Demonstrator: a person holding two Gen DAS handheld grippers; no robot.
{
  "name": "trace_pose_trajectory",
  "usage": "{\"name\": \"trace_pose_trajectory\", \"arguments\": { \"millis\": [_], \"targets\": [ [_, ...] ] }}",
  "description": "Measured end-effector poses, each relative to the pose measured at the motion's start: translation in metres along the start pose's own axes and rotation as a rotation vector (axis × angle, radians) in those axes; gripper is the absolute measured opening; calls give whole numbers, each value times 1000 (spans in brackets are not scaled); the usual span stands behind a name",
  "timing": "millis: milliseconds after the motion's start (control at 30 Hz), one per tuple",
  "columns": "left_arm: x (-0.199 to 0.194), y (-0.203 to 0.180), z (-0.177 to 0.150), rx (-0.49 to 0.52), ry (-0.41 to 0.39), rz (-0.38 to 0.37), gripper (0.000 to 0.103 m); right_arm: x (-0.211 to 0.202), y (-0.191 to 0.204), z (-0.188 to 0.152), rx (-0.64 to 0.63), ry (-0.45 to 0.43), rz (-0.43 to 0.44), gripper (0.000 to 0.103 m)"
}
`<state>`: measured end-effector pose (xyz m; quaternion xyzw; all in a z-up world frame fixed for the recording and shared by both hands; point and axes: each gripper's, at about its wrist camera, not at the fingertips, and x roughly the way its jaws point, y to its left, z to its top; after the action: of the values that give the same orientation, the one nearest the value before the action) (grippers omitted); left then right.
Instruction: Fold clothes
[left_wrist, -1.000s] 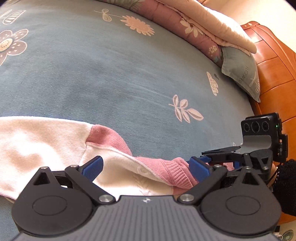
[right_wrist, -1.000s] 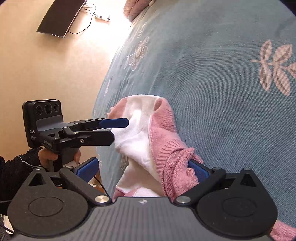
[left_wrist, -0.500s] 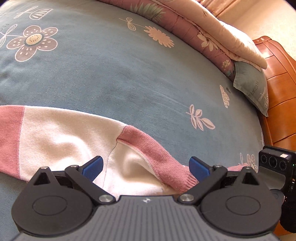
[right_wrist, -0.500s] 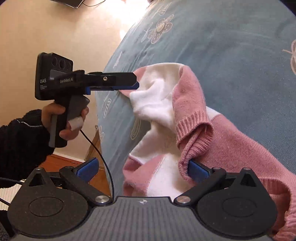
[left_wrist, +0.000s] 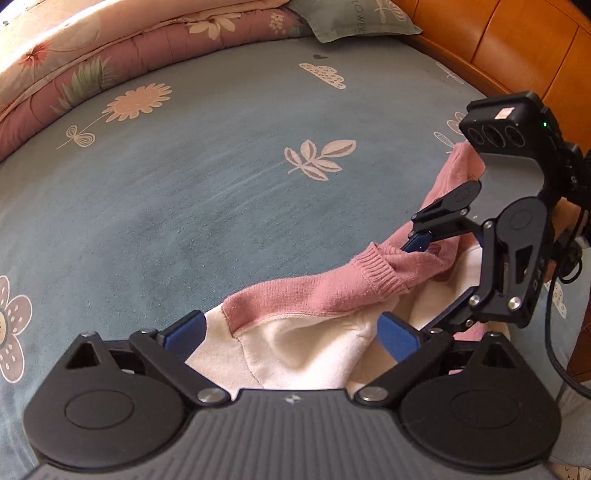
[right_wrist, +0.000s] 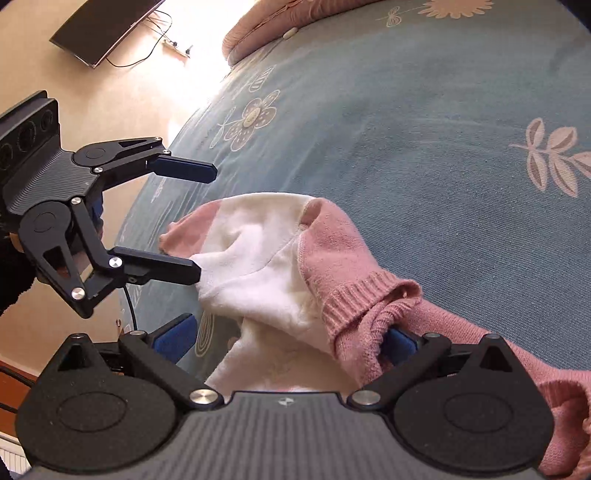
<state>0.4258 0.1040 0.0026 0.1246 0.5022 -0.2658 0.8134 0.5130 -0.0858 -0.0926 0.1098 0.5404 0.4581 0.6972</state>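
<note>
Half a second ago my left gripper (left_wrist: 291, 334) hung over a sleeve spread flat, with the other tool barely at the frame's edge; now the two tools face each other closely and the cloth between them is bunched. I judge the fold is only beginning, since the garment is gathered, not squared.

On the left, that gripper stands wide open. In the right wrist view its lower finger touches the white edge of the sweater (right_wrist: 266, 251), while the upper finger hangs free above it. Nothing is pinched.

The sweater, pink and cream, lies crumpled on the blue flowered bedsheet (left_wrist: 192, 192), near the bed's edge, its ribbed pink cuff (left_wrist: 373, 273) rucked up toward the right tool.

On the right, my right gripper (right_wrist: 284, 338) is also spread wide. One blue pad is buried in the pink knit, which drapes over that finger; the other pad is bare, well apart. So it hooks the cloth without clamping it.
</note>
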Motion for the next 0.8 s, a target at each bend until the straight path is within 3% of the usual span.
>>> {"name": "trace_pose_trajectory", "arguments": {
  "millis": [167, 300, 500, 567, 700, 800],
  "targets": [
    [22, 3, 5, 225, 60, -11, 96, -1, 25, -16, -100, -21, -53, 103],
    [50, -25, 19, 442, 112, -60, 89, 2, 34, -19, -192, -43, -116, 103],
    [72, -57, 18, 784, 197, -41, 84, 5, 36, -27, -283, -38, -120, 103],
    [71, -60, 15, 851, 216, -46, 84, 3, 52, -37, -378, -37, -124, 103],
    [70, -68, 4, 982, 236, -51, 84, 10, 88, -57, -680, -24, -226, 103],
    [68, -81, -3, 1137, 199, -37, 84, 18, 89, -63, -753, 16, -248, 103]
  ]
}}
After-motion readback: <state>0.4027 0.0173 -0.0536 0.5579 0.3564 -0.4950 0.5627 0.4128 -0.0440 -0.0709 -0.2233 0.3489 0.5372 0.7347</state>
